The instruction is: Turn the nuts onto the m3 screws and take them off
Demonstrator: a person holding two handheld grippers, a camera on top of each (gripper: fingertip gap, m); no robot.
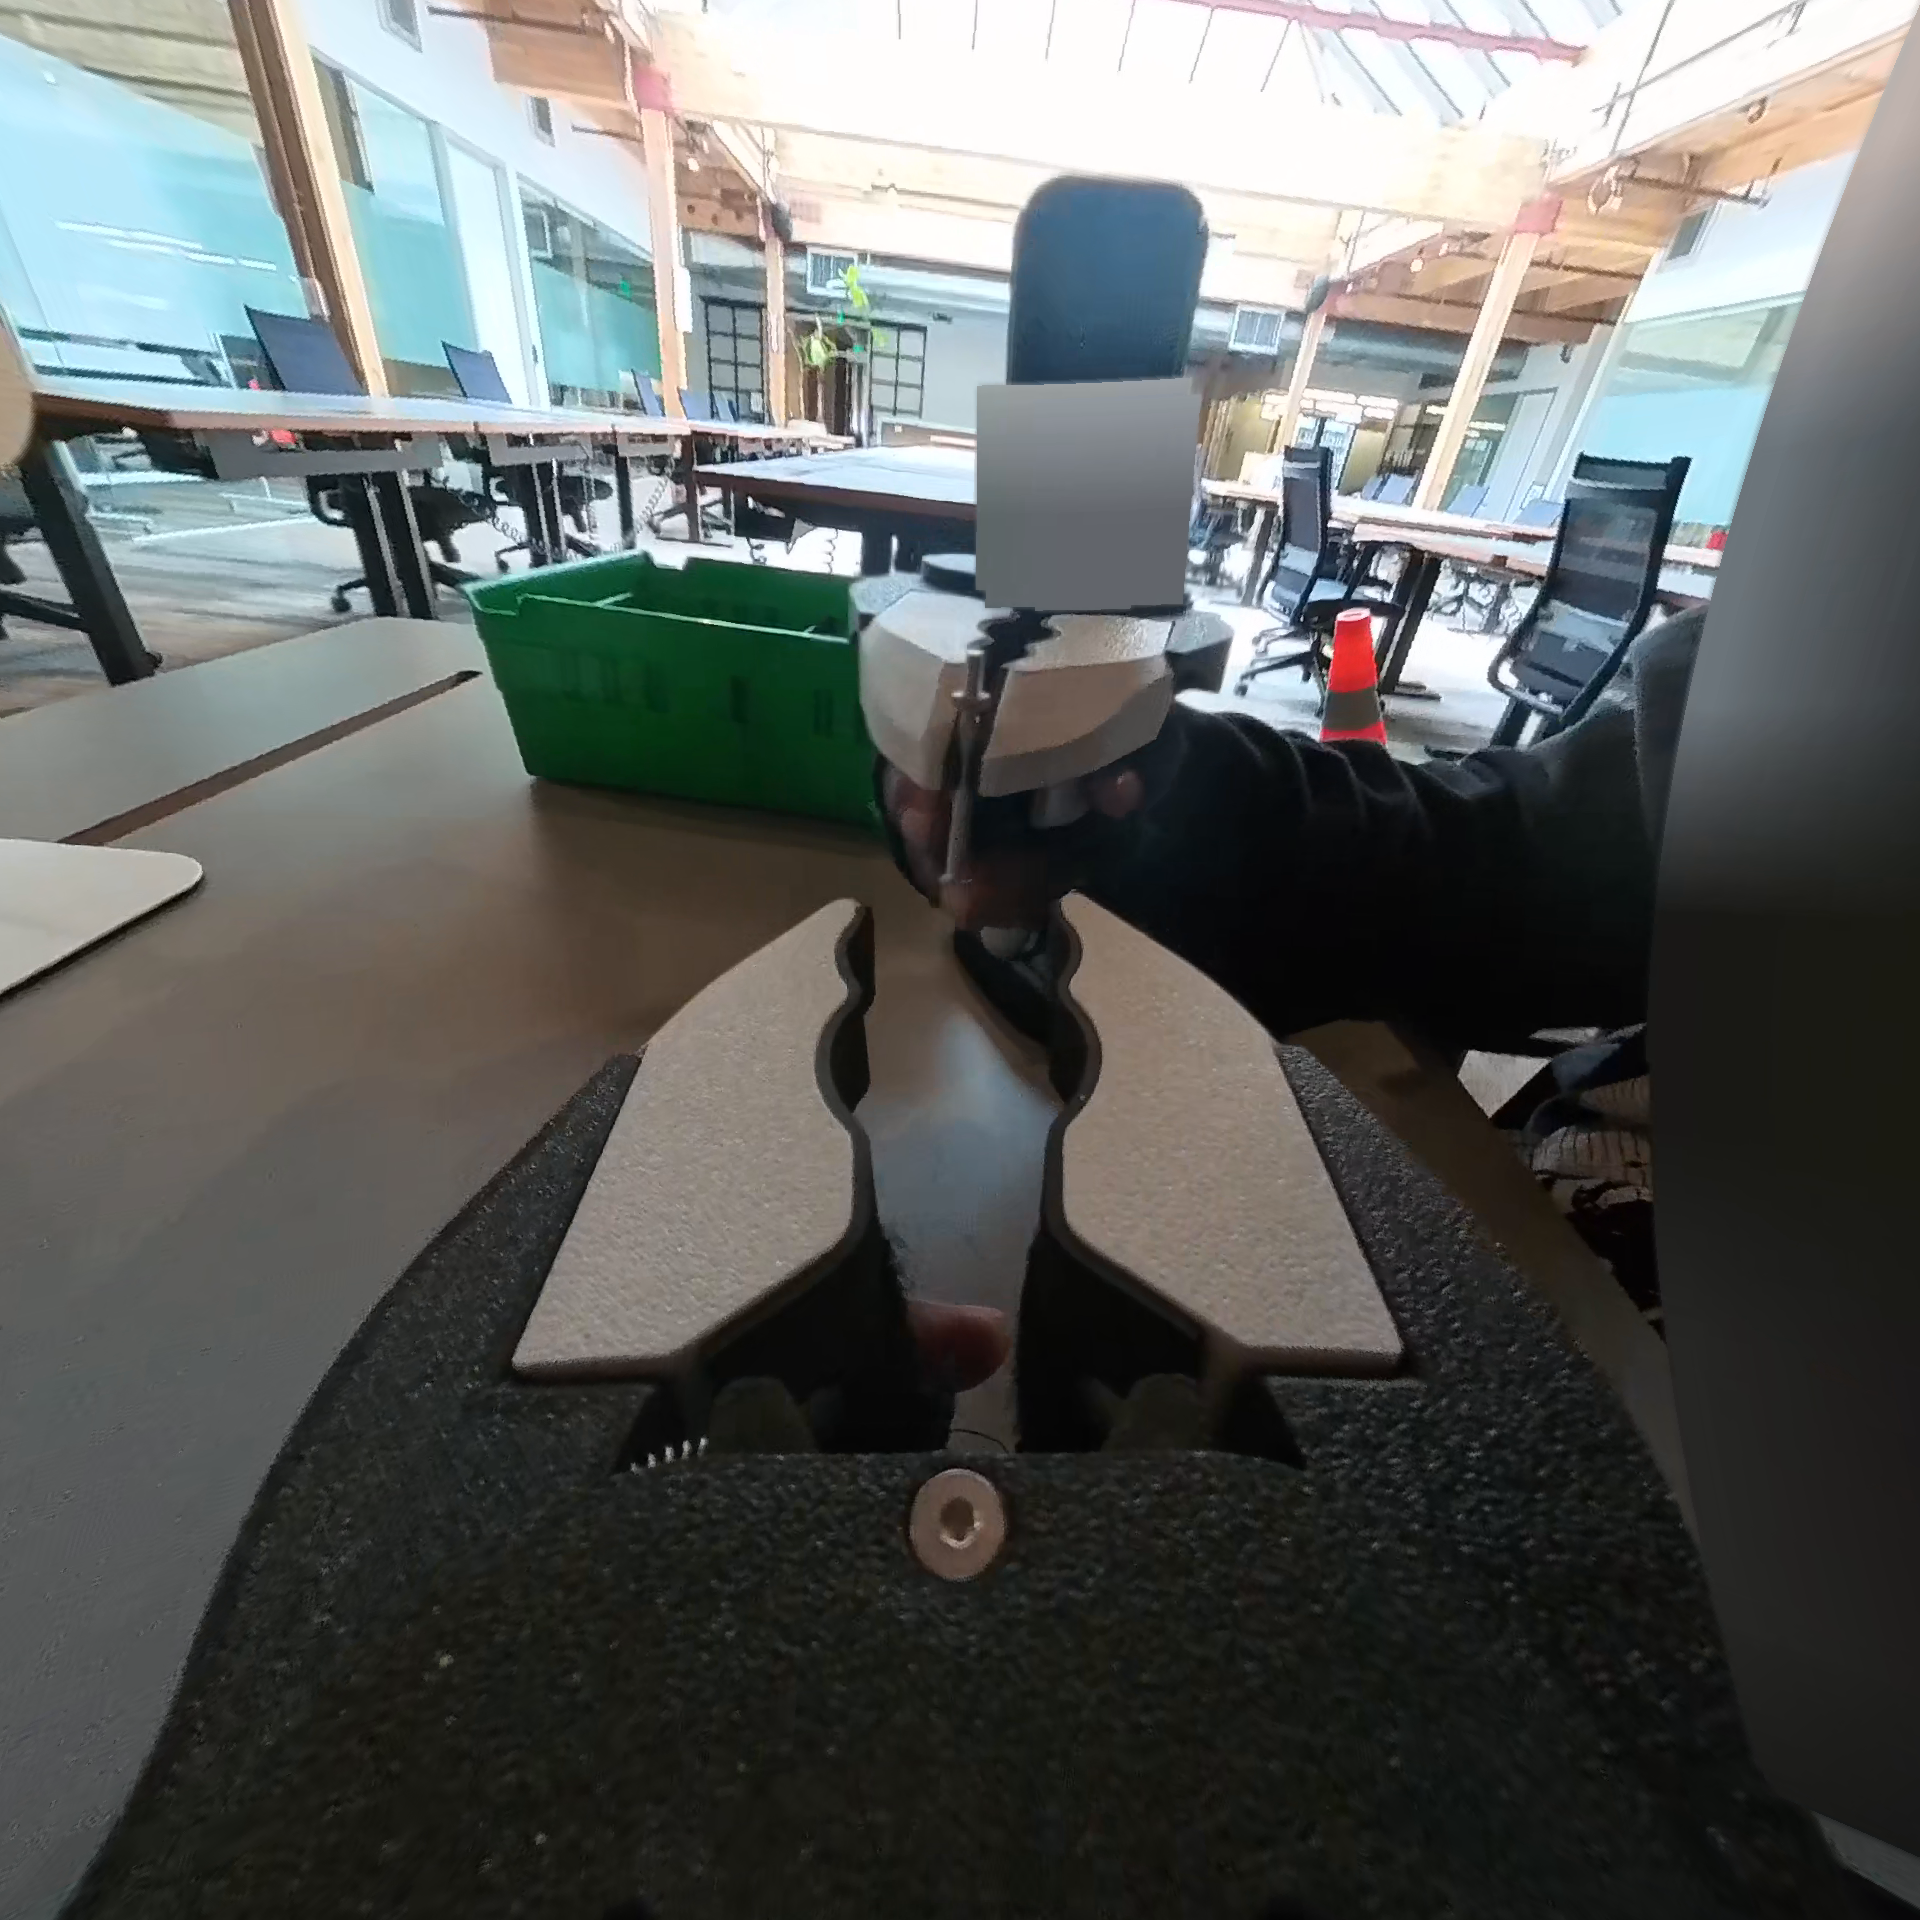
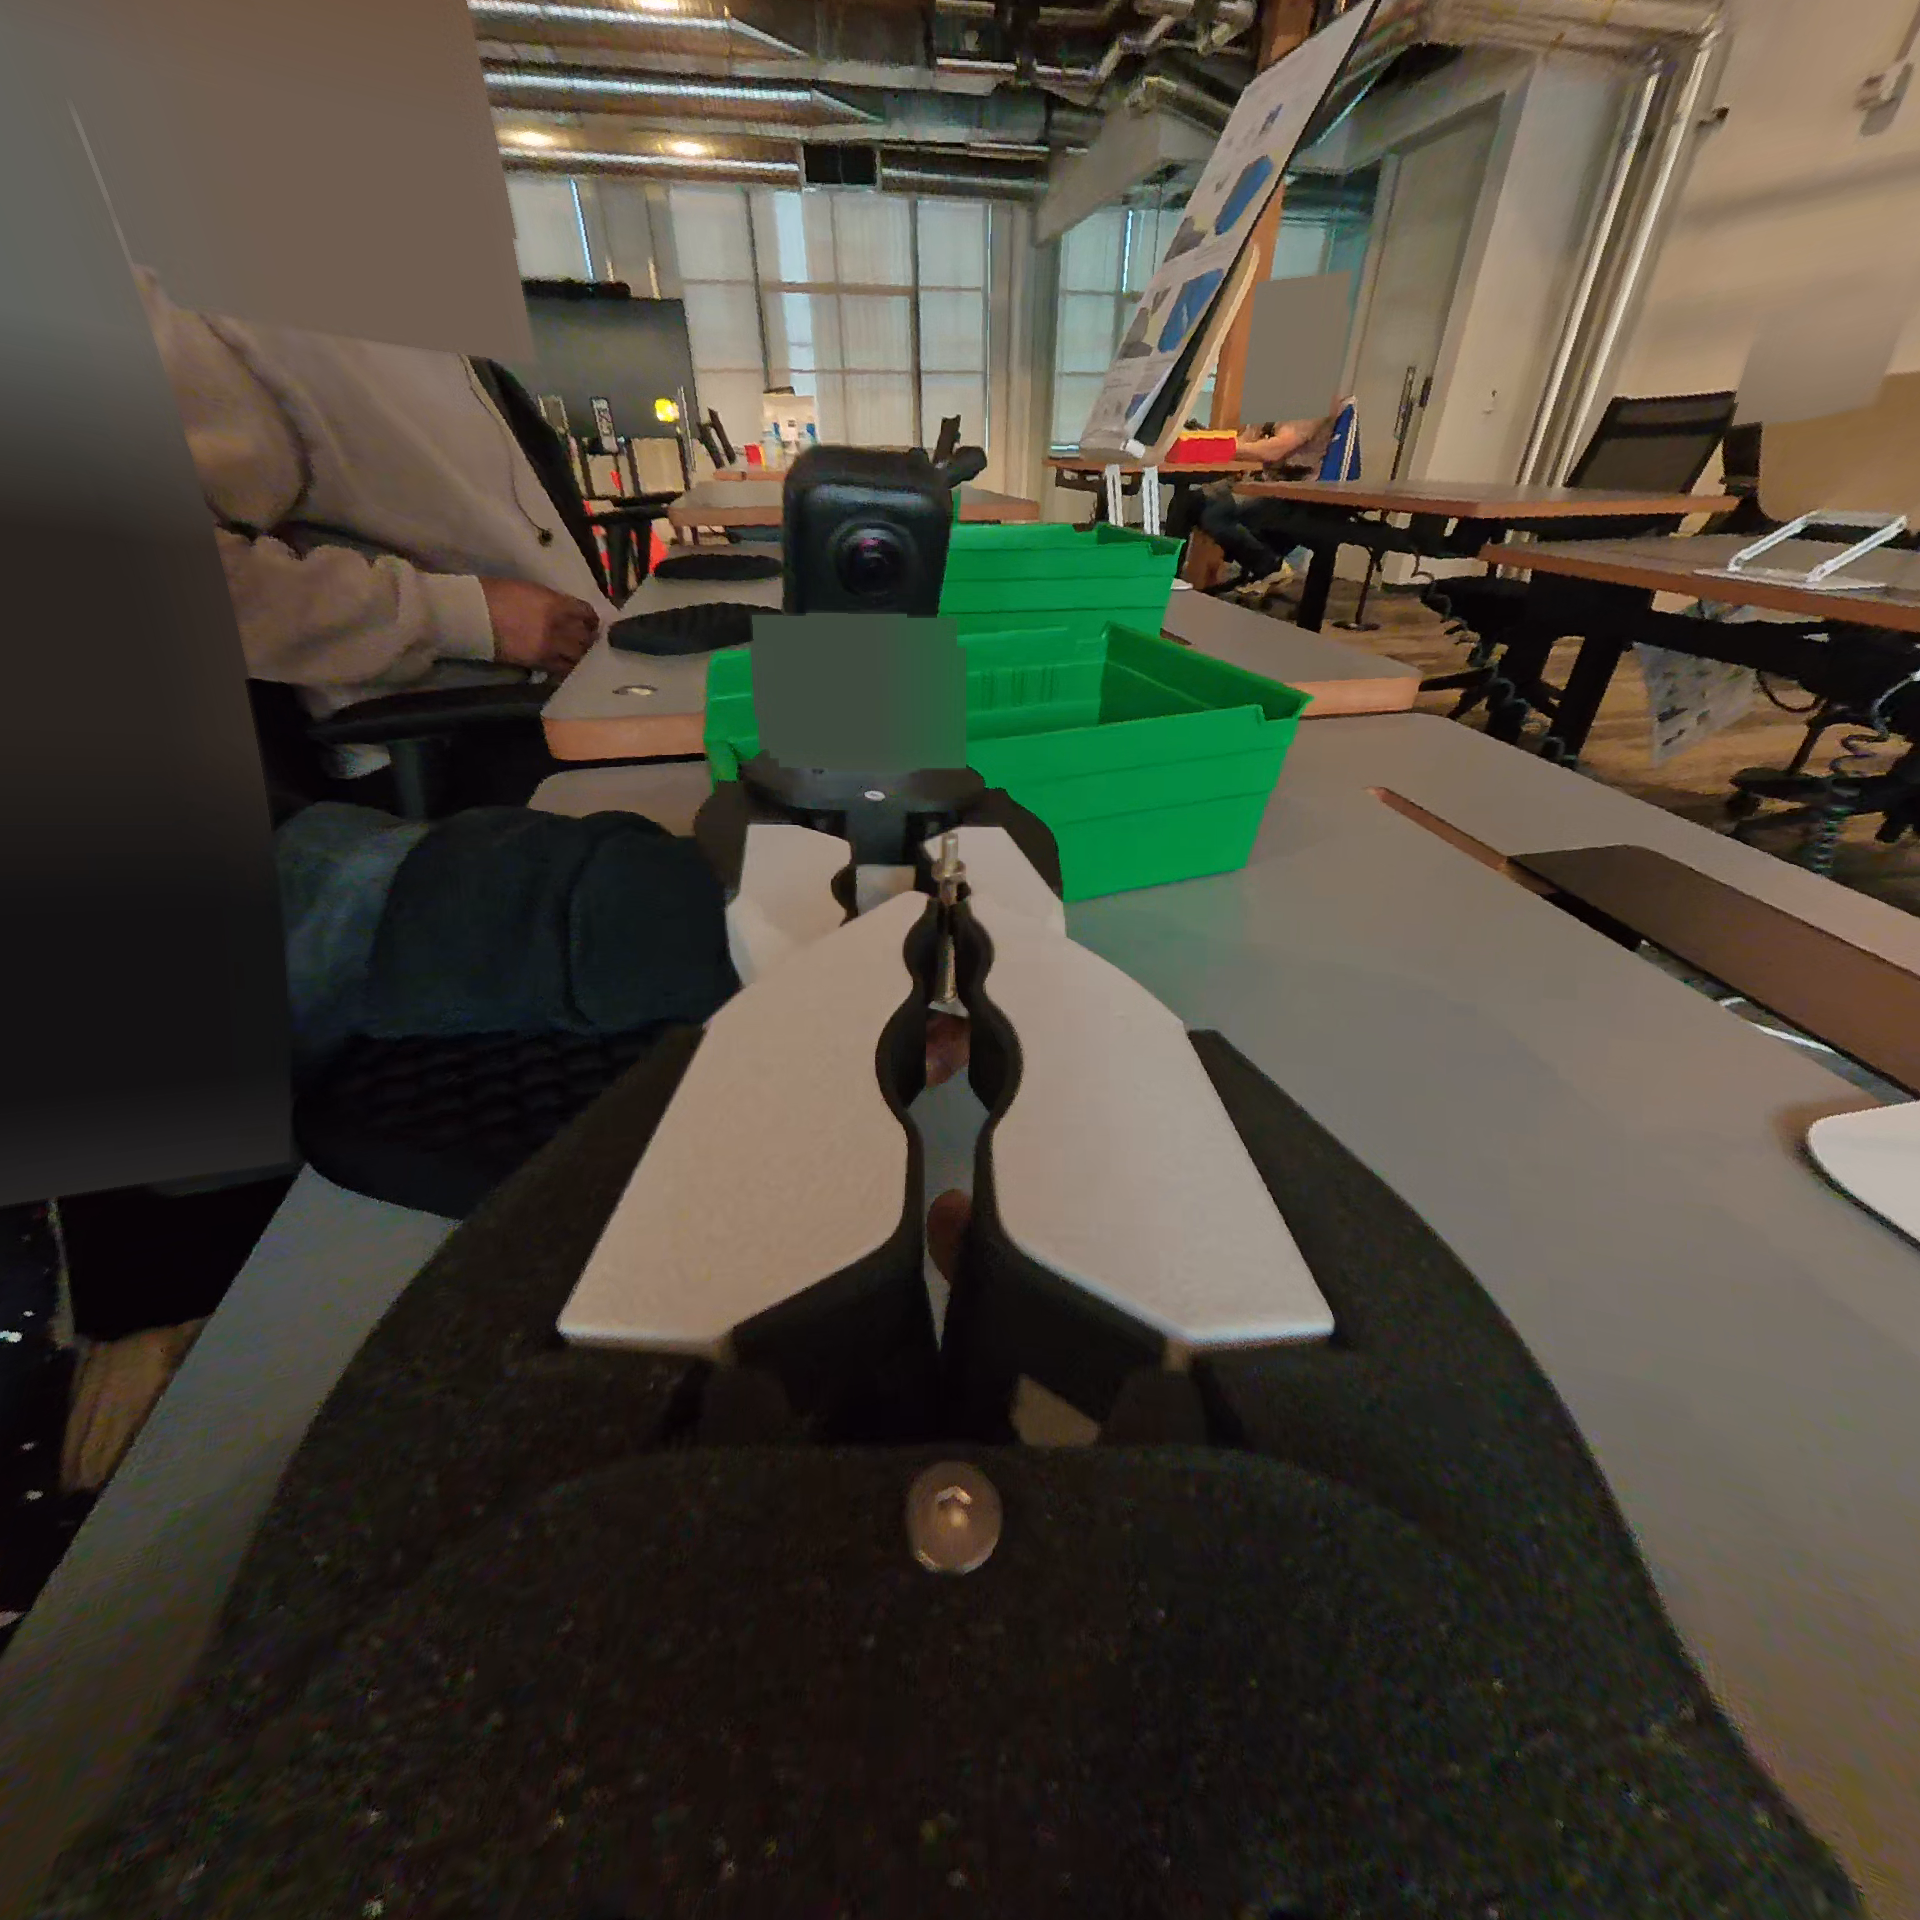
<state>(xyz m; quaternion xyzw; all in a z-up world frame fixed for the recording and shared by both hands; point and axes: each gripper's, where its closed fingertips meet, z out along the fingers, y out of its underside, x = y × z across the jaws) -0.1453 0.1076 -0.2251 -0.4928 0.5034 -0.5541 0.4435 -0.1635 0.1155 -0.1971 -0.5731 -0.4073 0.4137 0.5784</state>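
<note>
Steel M3 screw (image 2: 943,940) is sitting upright, clamped between my right gripper (image 2: 945,914) tips — nut (image 2: 948,886) is riding on the thread just above the pads. I'm holding the left gripper (image 1: 966,925) facing it, fingers spread apart, gripping nothing. Green bin (image 1: 675,686) is sitting behind on the table (image 1: 364,987).

Two handheld grippers face each other over the table: the left gripper (image 1: 961,935) and the right gripper (image 2: 943,914). One silver screw (image 2: 945,940) carries one nut (image 2: 948,885). Two green bins show, one (image 2: 1132,769) on this table (image 2: 1455,1039) and another (image 2: 1060,571) behind it, plus one orange cone (image 1: 1354,681).
</note>
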